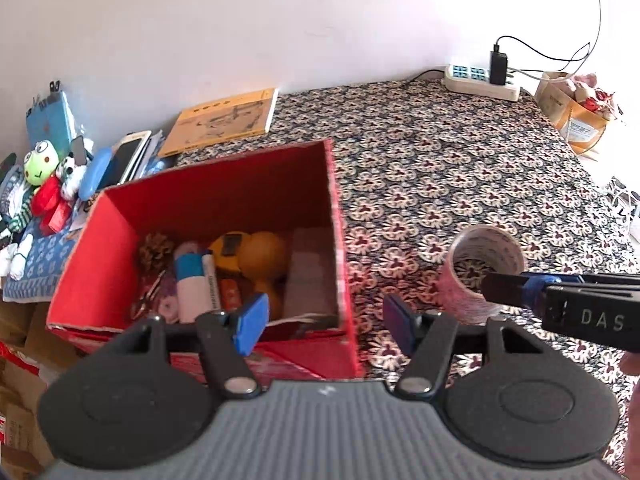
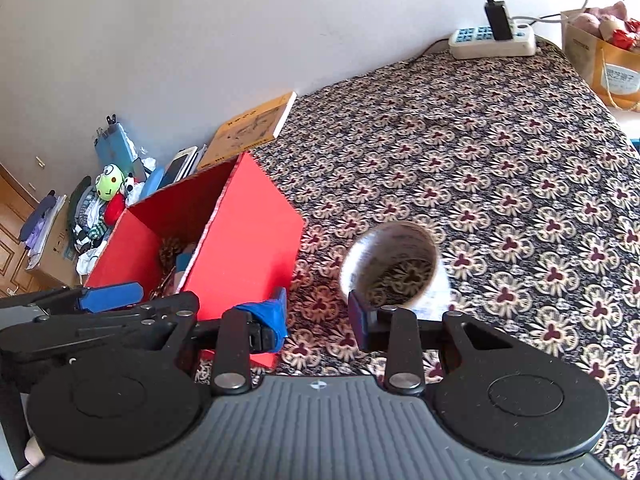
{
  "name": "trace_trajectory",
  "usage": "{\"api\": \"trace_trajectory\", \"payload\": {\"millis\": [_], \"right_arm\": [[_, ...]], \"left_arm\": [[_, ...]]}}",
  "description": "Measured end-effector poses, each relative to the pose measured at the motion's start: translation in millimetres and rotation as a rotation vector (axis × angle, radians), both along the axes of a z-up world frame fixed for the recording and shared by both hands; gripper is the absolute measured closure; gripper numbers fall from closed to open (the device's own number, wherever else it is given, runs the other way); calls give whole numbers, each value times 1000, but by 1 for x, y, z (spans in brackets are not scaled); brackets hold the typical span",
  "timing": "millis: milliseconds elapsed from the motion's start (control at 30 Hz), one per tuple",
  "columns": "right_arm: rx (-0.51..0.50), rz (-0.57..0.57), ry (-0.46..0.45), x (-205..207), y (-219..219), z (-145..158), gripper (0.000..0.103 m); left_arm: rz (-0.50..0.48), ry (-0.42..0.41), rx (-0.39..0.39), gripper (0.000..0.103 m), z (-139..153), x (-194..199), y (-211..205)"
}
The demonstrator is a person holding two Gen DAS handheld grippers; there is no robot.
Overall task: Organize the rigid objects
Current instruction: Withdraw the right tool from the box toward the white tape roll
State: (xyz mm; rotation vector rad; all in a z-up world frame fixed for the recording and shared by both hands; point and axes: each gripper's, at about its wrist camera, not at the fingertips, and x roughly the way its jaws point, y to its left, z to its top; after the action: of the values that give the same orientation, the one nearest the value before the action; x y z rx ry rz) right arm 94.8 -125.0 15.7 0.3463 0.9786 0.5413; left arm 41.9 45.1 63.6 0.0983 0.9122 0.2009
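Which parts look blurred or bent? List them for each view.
Left wrist view: the red box and tape roll are slightly soft, and the wall edge bends with the fisheye. Right wrist view: the tape roll is smeared by motion, the patterned cloth is sharper, and the corners darken.

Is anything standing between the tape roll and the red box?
Nothing lies on the patterned cloth between the tape roll and the red box. Only the box's own wall rises between them, and the open left gripper hangs by its near edge.
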Motion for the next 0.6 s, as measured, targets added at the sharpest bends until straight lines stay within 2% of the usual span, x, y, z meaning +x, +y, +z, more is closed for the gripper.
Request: {"api": "trace_trajectory", "payload": {"millis": [600], "right_arm": [[7, -50, 56, 4, -52, -15, 86]], "left_arm": [[-73, 56, 17, 38, -20, 11, -61]]}}
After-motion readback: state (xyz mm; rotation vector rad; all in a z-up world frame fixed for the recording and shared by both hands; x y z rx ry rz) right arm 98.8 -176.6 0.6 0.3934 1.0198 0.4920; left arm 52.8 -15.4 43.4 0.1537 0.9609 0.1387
